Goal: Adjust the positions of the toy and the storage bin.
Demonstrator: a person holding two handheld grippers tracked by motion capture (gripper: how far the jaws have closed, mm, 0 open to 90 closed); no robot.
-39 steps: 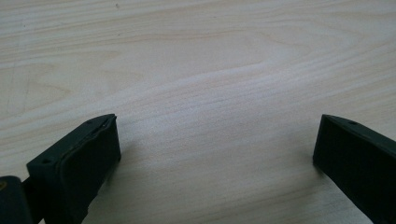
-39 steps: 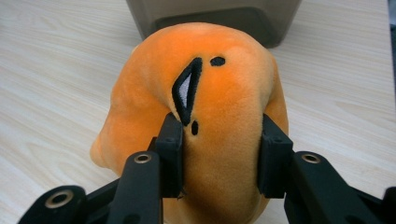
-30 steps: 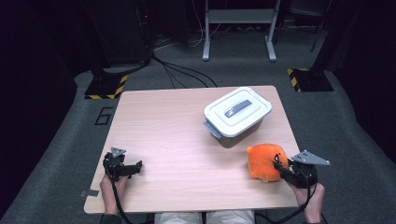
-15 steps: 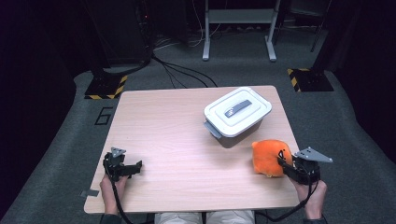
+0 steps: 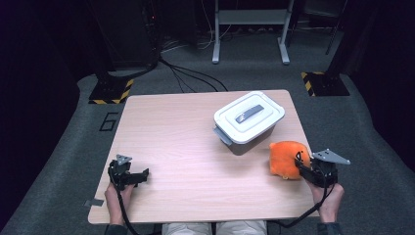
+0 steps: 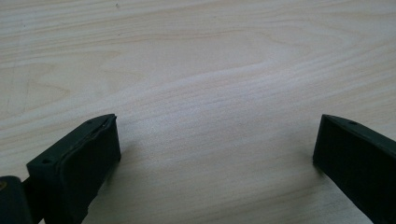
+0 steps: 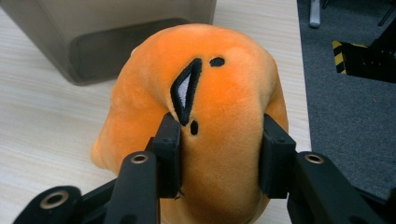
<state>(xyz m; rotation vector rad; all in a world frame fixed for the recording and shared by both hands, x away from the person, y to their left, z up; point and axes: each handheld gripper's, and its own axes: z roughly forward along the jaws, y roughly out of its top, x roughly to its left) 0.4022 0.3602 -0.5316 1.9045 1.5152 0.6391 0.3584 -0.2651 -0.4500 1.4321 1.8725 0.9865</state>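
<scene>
High view: wooden table (image 5: 186, 132) on grey carpet (image 5: 63, 147), dark room.

A: Where do you have your right gripper (image 5: 299, 165) at this moment?

B: You hold it near the right edge of the light wooden table (image 5: 186, 142). Its jaws are closed against the soft orange plush toy (image 5: 285, 157), on the side of the toy that faces you.

A: And what stands close to the toy?

B: The grey plastic box with a white lid (image 5: 248, 122). It stands just beyond the toy, toward the far side of the table, and the lid is on it. I cannot tell whether the two touch.

A: And your left gripper (image 5: 142, 175)?

B: You rest it at the near left corner, well apart from the box, with bare wood in front of it.
</scene>
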